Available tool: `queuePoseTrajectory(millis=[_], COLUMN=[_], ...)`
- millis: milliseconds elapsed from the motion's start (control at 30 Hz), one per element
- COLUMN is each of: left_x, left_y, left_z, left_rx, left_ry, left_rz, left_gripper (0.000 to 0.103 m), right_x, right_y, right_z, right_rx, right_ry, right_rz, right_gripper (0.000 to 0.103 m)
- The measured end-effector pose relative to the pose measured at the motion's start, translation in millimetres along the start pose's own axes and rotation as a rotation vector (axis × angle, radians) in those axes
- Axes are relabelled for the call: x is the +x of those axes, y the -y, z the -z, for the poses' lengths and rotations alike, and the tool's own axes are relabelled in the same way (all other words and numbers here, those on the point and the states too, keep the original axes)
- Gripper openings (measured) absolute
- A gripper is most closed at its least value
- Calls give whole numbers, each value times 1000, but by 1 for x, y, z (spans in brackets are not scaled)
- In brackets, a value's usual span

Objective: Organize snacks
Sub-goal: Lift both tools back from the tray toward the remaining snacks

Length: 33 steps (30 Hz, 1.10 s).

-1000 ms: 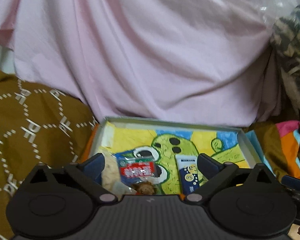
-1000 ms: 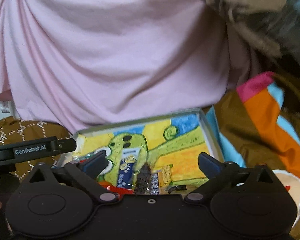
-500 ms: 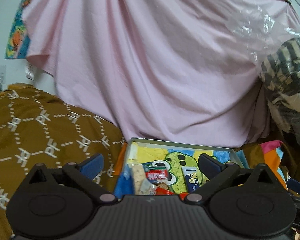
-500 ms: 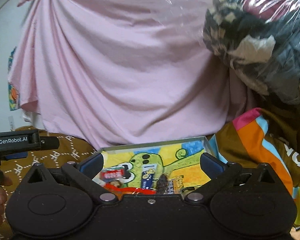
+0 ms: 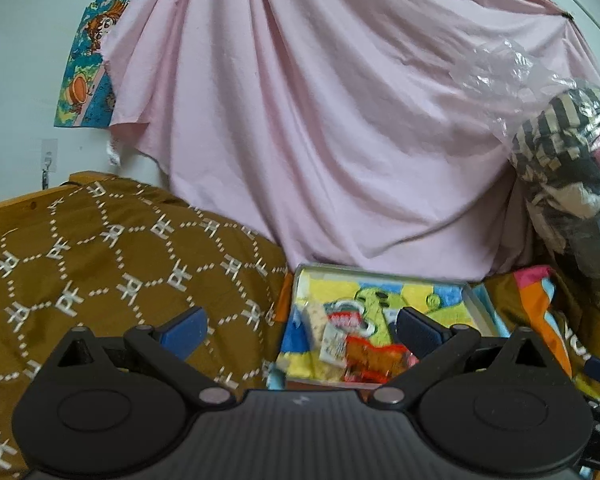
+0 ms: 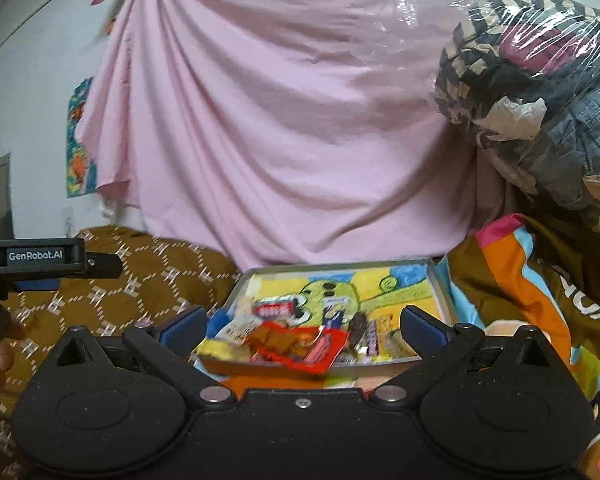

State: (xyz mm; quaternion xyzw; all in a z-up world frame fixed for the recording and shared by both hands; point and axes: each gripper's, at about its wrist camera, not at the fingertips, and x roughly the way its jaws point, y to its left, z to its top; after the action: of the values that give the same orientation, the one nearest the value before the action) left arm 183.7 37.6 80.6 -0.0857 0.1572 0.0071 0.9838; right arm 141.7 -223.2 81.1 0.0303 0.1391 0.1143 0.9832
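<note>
A shallow box (image 6: 436,280) with a yellow and green cartoon frog lining lies on the bed and holds several snack packets. A red packet of brown pieces (image 6: 296,346) lies at its near edge, and a red and white packet (image 6: 274,308) and a blue tube packet (image 6: 334,310) lie behind it. The box also shows in the left wrist view (image 5: 384,276), with the red packet (image 5: 374,358) near. My right gripper (image 6: 303,326) is open and empty, pulled back from the box. My left gripper (image 5: 300,330) is open and empty, to the box's left.
A brown patterned quilt (image 5: 112,264) covers the bed on the left. A pink sheet (image 6: 284,128) hangs behind the box. A clear plastic bag of clothes (image 6: 540,80) sits at the right. A colourful orange and blue blanket (image 6: 520,292) lies under and right of the box.
Both grippers have drawn back and up from the box, which now looks smaller and farther. The left gripper has also shifted left over the brown quilt. Both stayed open.
</note>
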Motion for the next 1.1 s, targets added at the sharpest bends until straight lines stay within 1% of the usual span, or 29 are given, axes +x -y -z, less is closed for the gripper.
queuePoseTrajectory(millis=[167,300,533,633,700,867,967,1100], left_x=[-18,-26,-25,-18,-14,-6,-2,2], left_y=[-10,-16,-23,-24,-24,-19,-17,-13], left_z=[16,28,49,58,64,76,80,82], left_rx=[22,20,36,46,46,89,98,105], left_ry=[-37,-84,-188,-267,-309,-375,-401,-416], left_rz=[-7,-15,-20,-7,8,27,35,45], left_gripper=[103,103,103,103,103,103,103,103], right_x=[-16,-24,-18,-10,-6,2,8,15], right_y=[-10,-17,-30,-33,-34,-31,-27,-24], right_z=[15,24,46,57,62,72,76,80], right_rx=[-17,-47,-136,-170,-169,-147,-135,-130], right_ry=[-48,-95,-262,-340,-372,-424,-452,-482], right_rz=[-23,-50,-116,-134,-136,-131,-121,-109], right_gripper=[102,102,102,102,102,102,102,102])
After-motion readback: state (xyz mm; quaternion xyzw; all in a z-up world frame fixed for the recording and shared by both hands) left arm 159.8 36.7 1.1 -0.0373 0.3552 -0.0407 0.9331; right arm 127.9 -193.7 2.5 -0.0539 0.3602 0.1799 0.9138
